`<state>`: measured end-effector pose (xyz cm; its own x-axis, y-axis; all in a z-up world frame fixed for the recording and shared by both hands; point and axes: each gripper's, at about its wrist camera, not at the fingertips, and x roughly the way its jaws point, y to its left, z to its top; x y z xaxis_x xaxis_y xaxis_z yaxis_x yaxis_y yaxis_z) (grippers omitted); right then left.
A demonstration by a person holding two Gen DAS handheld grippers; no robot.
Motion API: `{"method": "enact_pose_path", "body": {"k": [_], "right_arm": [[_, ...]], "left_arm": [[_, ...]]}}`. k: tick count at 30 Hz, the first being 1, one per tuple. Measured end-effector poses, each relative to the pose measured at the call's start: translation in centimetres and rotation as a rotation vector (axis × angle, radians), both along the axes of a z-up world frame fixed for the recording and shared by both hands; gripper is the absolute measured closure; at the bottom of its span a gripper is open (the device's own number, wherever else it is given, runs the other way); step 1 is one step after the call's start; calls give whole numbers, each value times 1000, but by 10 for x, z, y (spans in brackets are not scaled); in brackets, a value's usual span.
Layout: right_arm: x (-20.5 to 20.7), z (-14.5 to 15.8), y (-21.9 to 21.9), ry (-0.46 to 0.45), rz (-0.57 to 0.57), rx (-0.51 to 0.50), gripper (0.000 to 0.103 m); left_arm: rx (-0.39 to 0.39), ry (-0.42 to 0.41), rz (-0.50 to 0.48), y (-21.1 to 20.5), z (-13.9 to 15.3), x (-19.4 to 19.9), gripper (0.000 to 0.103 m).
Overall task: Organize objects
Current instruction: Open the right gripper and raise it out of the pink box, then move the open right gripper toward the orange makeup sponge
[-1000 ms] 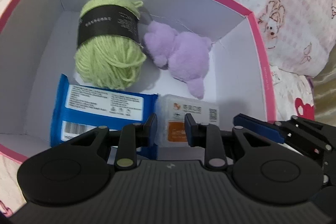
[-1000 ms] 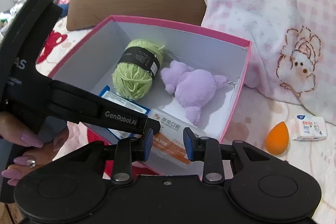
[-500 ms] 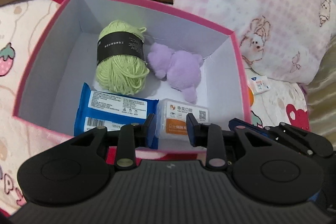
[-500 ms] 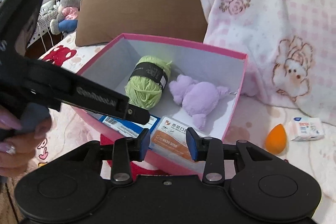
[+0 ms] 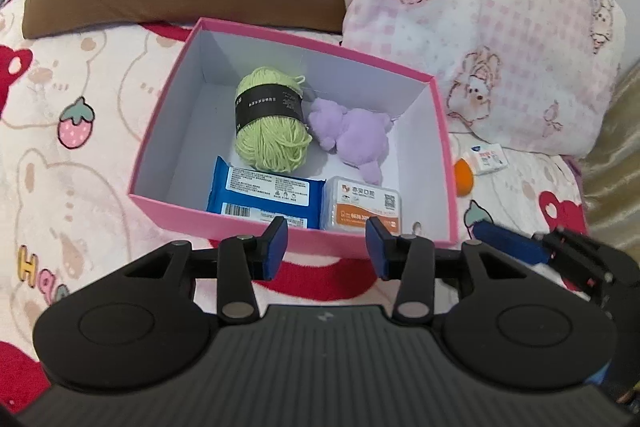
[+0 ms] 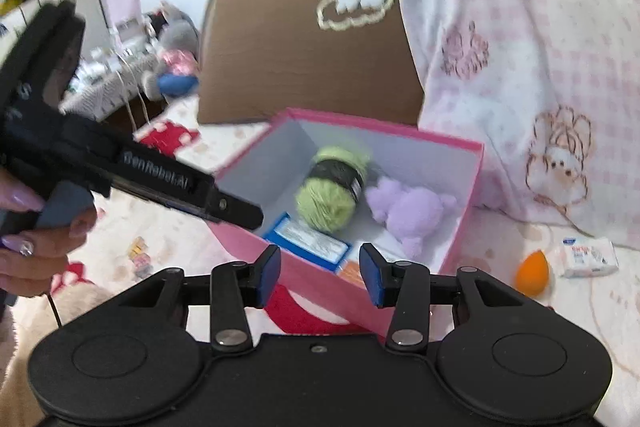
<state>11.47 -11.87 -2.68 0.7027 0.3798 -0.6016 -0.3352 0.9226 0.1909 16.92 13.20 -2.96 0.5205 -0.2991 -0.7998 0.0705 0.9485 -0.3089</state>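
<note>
Left wrist view: left gripper [image 5: 326, 242] jaws opening, nothing between them. Ahead of the tips, pink box [image 5: 256, 223] on bedspread [image 5: 76, 187]; inside, blue wet-wipe pack [image 5: 262, 195] nearest left, clear card case [image 5: 361, 203] beside it, green yarn ball [image 5: 272, 125] and purple plush [image 5: 354, 141] beyond. Right of box: orange makeup sponge [image 5: 464, 179], white packet [image 5: 488, 158]. Right gripper [image 6: 319, 274] likewise opening, empty, short of box.

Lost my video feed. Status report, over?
Left gripper and right gripper empty, jaws opening. Pink box holds four items. Orange sponge and white packet still outside. Nothing in the way.
</note>
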Motion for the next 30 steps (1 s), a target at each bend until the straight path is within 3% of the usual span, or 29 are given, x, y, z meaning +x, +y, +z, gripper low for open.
{"method": "enact_pose_path", "body": {"k": [4, 13, 15, 21, 30], "right_arm": [[-8, 22, -12, 4, 12, 51, 52], [-44, 58, -23, -26, 21, -39, 36], [-52, 61, -29, -11, 13, -51, 36], [-79, 69, -55, 3, -41, -31, 36], [-119, 83, -86, -24, -57, -109, 27]], "left_arm": [[10, -17, -30, -5, 23, -15, 57], [23, -38, -100, -28, 64, -52, 49], [23, -45, -125, -35, 69, -58, 45], [37, -13, -138, -50, 70, -72, 45], [30, 8, -201, -75, 80, -102, 44]]}}
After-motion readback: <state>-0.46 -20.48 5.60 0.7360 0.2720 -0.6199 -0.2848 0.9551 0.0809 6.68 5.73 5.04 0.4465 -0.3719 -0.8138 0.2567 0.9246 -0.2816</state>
